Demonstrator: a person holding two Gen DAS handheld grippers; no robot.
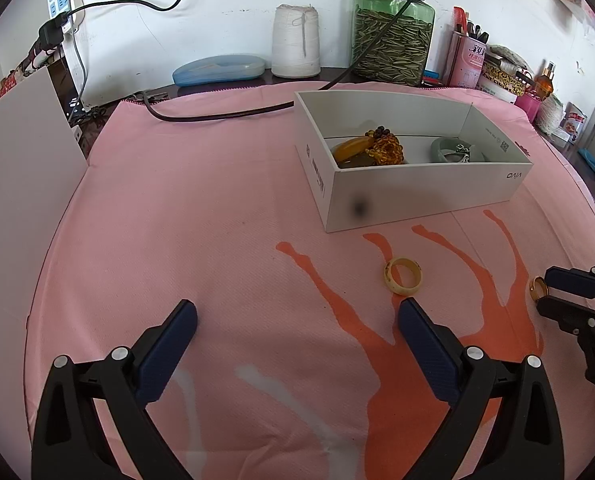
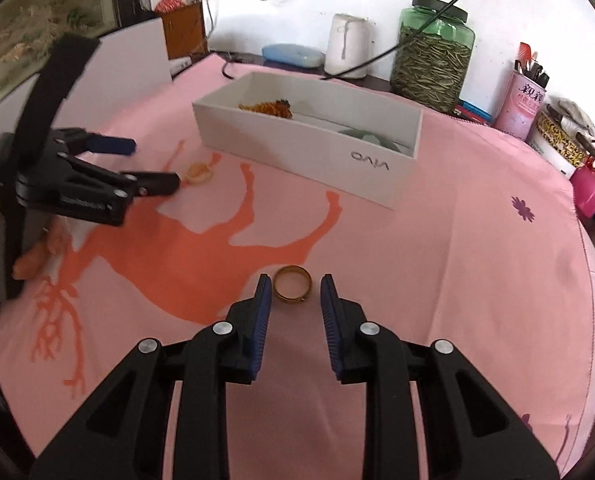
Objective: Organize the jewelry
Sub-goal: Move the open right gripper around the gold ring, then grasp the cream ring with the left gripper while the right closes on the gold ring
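A white box (image 1: 425, 196) on the pink cloth holds amber beads (image 1: 385, 148) and a green bangle (image 1: 443, 150); it also shows in the right wrist view (image 2: 309, 148). A cream bangle (image 1: 403, 275) lies on the cloth just beyond my right fingertip of the left gripper (image 1: 297, 312), which is wide open and empty. A gold ring (image 2: 292, 283) lies between the tips of my right gripper (image 2: 296, 286), which is open around it, not closed. The ring (image 1: 538, 288) and right gripper (image 1: 547, 294) show at the left wrist view's right edge. The cream bangle (image 2: 198, 172) lies by the left gripper (image 2: 153, 164).
A black cable (image 1: 217, 114) crosses the cloth's far side. A white board (image 1: 21, 184) stands at left. A green jar (image 1: 391, 32), thread spool (image 1: 295, 40), blue case (image 1: 217, 69) and pink pen cup (image 1: 467, 60) line the wall.
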